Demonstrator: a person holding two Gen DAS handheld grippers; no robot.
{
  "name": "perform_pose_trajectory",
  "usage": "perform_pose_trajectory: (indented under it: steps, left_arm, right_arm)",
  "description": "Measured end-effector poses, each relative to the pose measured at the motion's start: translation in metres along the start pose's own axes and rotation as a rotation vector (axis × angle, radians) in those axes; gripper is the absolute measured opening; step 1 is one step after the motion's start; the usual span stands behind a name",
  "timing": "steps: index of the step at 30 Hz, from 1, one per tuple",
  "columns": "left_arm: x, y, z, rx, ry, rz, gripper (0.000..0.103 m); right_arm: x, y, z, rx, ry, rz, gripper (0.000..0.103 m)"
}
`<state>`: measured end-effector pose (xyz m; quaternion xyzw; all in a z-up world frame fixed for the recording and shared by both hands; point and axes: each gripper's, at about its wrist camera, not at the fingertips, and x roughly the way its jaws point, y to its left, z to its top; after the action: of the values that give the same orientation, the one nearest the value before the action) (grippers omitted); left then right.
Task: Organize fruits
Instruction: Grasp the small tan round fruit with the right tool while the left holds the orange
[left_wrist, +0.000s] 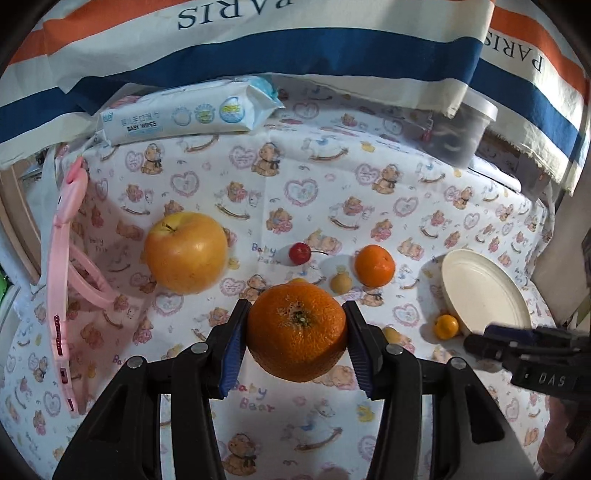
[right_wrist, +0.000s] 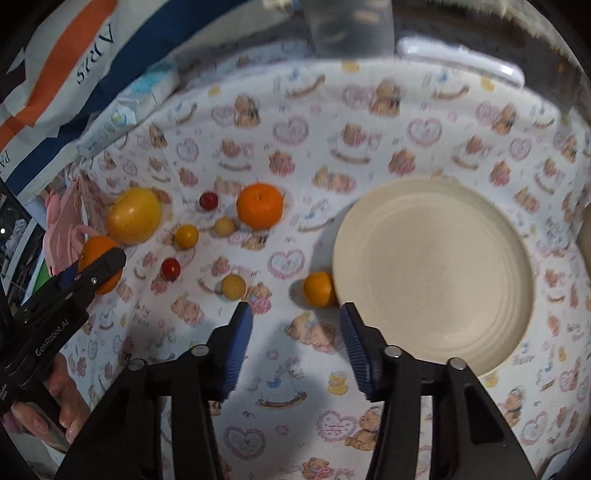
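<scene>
Teddy-bear and heart printed cloth (left_wrist: 295, 177) covers the whole surface, with a striped "PARIS" fabric (left_wrist: 258, 55) draped behind it.

From my left wrist view, my left gripper (left_wrist: 295, 332) is clamped on a large mandarin (left_wrist: 297, 338), both blue pads pressed to its sides, stem end facing the camera. Beyond my left jaw lies a yellow apple (left_wrist: 185, 252). Straight ahead past the mandarin sit a red cherry (left_wrist: 298, 253), a small tan fruit (left_wrist: 340, 283) and a smaller orange (left_wrist: 375, 266). Off past my right jaw, a cream plate (left_wrist: 484, 291) leans into view with a tiny kumquat (left_wrist: 446, 326) touching its near rim. A pack of baby wipes (left_wrist: 184, 114) lies far ahead.

From my right wrist view, my right gripper (right_wrist: 295, 332) holds nothing; its jaws stand partly apart over bare cloth. The kumquat (right_wrist: 318, 289) lies just ahead of the gap, against the plate (right_wrist: 436, 273), which spreads beyond my right jaw. Far past my left jaw, the other gripper (right_wrist: 98, 275) carries its mandarin (right_wrist: 98, 258).
</scene>
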<state>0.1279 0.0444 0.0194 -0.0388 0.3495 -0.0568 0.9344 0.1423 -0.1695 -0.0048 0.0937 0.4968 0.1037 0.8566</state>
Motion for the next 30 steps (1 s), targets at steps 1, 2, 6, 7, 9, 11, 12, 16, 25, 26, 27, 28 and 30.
perform_pose_trajectory:
  steps: [1, 2, 6, 7, 9, 11, 12, 16, 25, 26, 27, 28, 30]
  left_arm:
    - [0.001, 0.001, 0.000, 0.003, -0.006, 0.020, 0.049]
    - [0.002, 0.001, -0.001, 0.007, -0.011, 0.040, 0.049]
    - [0.006, 0.002, -0.005, 0.014, 0.001, 0.037, 0.049]
    - [0.007, 0.000, -0.006, 0.020, 0.002, 0.037, 0.049]
    - [0.007, -0.005, -0.008, 0.037, -0.002, 0.046, 0.049]
    - [0.008, -0.009, -0.009, 0.048, -0.005, 0.051, 0.049]
    - [0.008, -0.010, -0.010, 0.047, -0.007, 0.054, 0.049]
    - [0.012, -0.009, -0.012, 0.045, 0.001, 0.057, 0.049]
    - [0.006, -0.005, -0.010, 0.025, -0.024, 0.063, 0.049]
    - [0.005, -0.005, -0.010, 0.028, -0.028, 0.064, 0.049]
    - [0.004, -0.006, -0.010, 0.030, -0.029, 0.062, 0.049]
    - [0.004, -0.006, -0.010, 0.030, -0.028, 0.060, 0.049]
    - [0.004, -0.006, -0.010, 0.029, -0.025, 0.056, 0.049]
  right_arm:
    - [0.002, 0.000, -0.001, 0.006, 0.005, 0.007, 0.050]
    - [0.005, 0.001, -0.002, 0.011, 0.011, 0.009, 0.050]
    - [0.020, 0.001, -0.003, 0.064, 0.045, -0.013, 0.048]
    - [0.021, 0.001, -0.003, 0.080, 0.051, -0.020, 0.047]
    - [0.028, -0.002, -0.002, 0.130, 0.058, -0.046, 0.045]
    - [0.034, -0.004, 0.000, 0.169, 0.057, -0.066, 0.045]
    - [0.038, -0.004, 0.002, 0.186, 0.052, -0.083, 0.045]
    - [0.041, -0.001, 0.004, 0.214, 0.007, -0.126, 0.043]
    - [0.060, 0.006, 0.013, 0.223, 0.001, -0.195, 0.036]
    - [0.063, 0.005, 0.014, 0.231, 0.004, -0.199, 0.036]
    - [0.065, 0.003, 0.016, 0.244, 0.002, -0.198, 0.035]
    - [0.066, 0.002, 0.017, 0.254, -0.007, -0.199, 0.035]
    - [0.069, 0.000, 0.021, 0.282, -0.012, -0.201, 0.035]
